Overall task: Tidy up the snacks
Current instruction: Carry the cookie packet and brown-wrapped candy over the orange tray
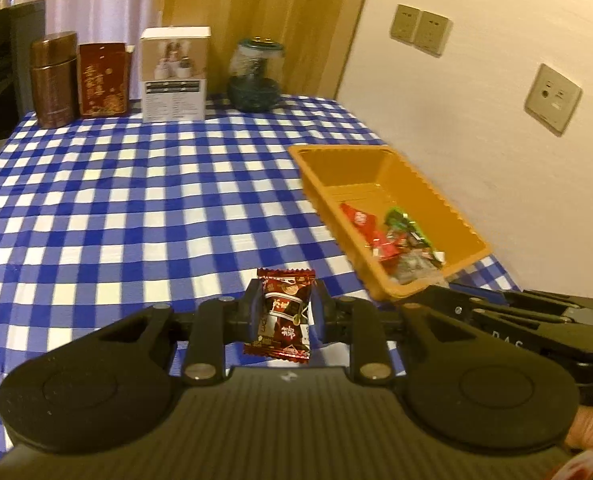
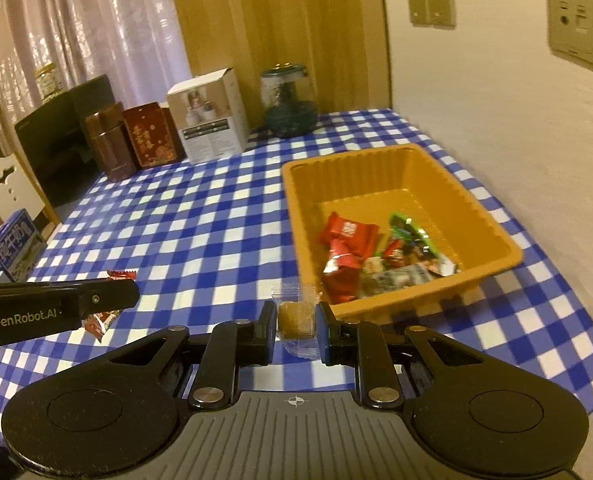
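My left gripper (image 1: 286, 308) is shut on a dark red wrapped candy (image 1: 282, 314), held above the checked tablecloth, left of the orange tray (image 1: 452, 204). My right gripper (image 2: 296, 320) is shut on a small yellow-brown candy in clear wrap (image 2: 296, 316), just in front of the orange tray's (image 2: 476, 200) near left corner. Several wrapped snacks (image 2: 372, 256) lie in the tray's near end. In the right wrist view the left gripper's side (image 2: 56, 308) shows at the left, with its red candy (image 2: 104, 316) sticking out.
At the table's far edge stand a brown tin (image 1: 54, 80), a red box (image 1: 103, 80), a white box (image 1: 175, 76) and a glass jar (image 1: 256, 76). A wall with sockets (image 1: 552, 98) runs along the right. A blue carton (image 2: 12, 244) sits at the left.
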Available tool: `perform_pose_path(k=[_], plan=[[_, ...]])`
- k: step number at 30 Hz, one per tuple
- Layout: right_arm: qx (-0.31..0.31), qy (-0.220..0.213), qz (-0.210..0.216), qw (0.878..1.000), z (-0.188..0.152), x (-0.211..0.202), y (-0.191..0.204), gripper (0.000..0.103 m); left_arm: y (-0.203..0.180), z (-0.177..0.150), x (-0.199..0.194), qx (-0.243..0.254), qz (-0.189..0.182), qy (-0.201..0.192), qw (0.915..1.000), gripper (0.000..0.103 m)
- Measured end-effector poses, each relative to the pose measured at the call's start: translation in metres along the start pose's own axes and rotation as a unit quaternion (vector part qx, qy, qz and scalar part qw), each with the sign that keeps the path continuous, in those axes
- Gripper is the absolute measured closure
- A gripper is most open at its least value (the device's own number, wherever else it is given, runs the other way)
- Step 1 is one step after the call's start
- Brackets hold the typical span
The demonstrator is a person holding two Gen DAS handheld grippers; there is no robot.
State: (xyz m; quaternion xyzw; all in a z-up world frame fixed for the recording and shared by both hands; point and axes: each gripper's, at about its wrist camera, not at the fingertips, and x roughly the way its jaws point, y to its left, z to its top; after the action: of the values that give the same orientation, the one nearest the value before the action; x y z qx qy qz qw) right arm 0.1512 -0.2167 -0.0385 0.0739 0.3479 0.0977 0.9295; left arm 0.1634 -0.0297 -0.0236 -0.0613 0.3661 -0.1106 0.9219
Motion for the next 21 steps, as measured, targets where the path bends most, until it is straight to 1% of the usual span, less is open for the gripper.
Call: perform_pose_path(k=[3,9,21], plan=[[0.001,-0.006,-0.009,1.000,0.000,-0.008,-0.010,0.082,-0.013,0.002,0.000,0.009,-0.007,-0.001,0.9999,0.080],[0.023,-0.016,-0.020,0.999,0.005,-0.020,-0.030,0.082,-0.038,0.006,0.004,0.024,-0.019,0.000,0.9995,0.080],[0.043,-0.032,-0.037,0.998,0.022,-0.032,-0.058,0.082,-0.072,0.018,0.013,0.043,-0.038,0.003,0.9984,0.080]])
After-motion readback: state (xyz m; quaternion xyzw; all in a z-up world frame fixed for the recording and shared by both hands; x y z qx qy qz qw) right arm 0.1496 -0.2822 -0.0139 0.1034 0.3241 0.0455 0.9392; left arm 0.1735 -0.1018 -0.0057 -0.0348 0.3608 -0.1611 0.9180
